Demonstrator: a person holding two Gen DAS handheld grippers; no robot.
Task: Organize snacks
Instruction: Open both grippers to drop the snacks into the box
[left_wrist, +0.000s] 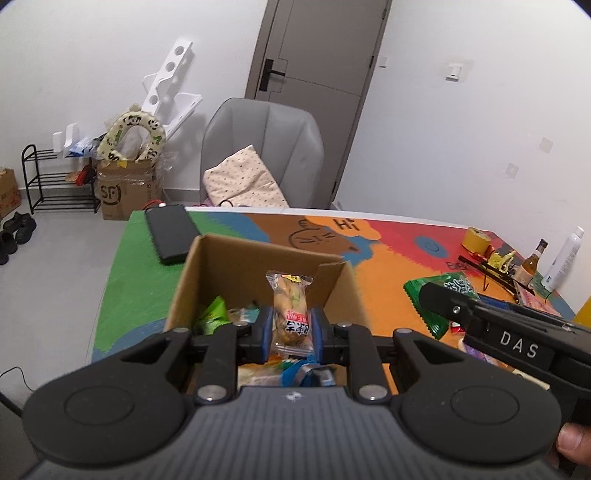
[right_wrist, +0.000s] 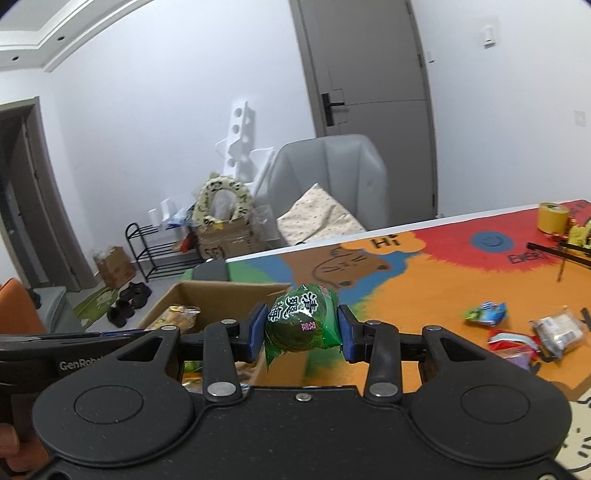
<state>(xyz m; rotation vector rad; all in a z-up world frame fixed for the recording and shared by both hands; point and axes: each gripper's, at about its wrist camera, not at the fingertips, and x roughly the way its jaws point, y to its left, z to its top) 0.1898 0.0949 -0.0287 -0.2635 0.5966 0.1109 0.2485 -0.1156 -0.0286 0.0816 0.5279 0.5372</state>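
the left gripper (left_wrist: 291, 328) is above the open cardboard box (left_wrist: 207, 273), its blue pads (left_wrist: 266, 328) pressed against both sides of a clear-wrapped snack (left_wrist: 290, 314). the snack stands upright between the fingers, its crimped top pointing away from the camera, its lower end over the box interior. jaws are narrowed to the width of the packet.

inside the box: a green wrapper (left_wrist: 214, 314) at the left wall, and further packets (left_wrist: 280, 373) lying on the bottom below the gripper. their labels cannot be read.

the right gripper (right_wrist: 303, 332) holds a green packet (right_wrist: 303, 321) with white characters on it, clamped from both sides by the blue pads (right_wrist: 257, 328). the jaws stand wider than those of the left tool, closed only as far as the packet allows. the packet is in the air just beside the right edge of the box, over the orange part of the table mat (right_wrist: 424, 295). in the left wrist view the right tool enters from the right with the same green packet at its tip.

loose snacks remain on the mat to the right: a blue and green packet (right_wrist: 485, 314), a red packet (right_wrist: 511, 341) and a clear pack of pale pieces (right_wrist: 557, 328), near one another.

also on the table: a black flat device (left_wrist: 171, 232) at the far left corner beyond the box, a roll of yellow tape (left_wrist: 476, 240), a bottle (left_wrist: 532, 264) and a white spray can (left_wrist: 563, 258) at the far right. a grey chair (left_wrist: 262, 147) with a dotted cushion (left_wrist: 240, 184) stands behind the table.
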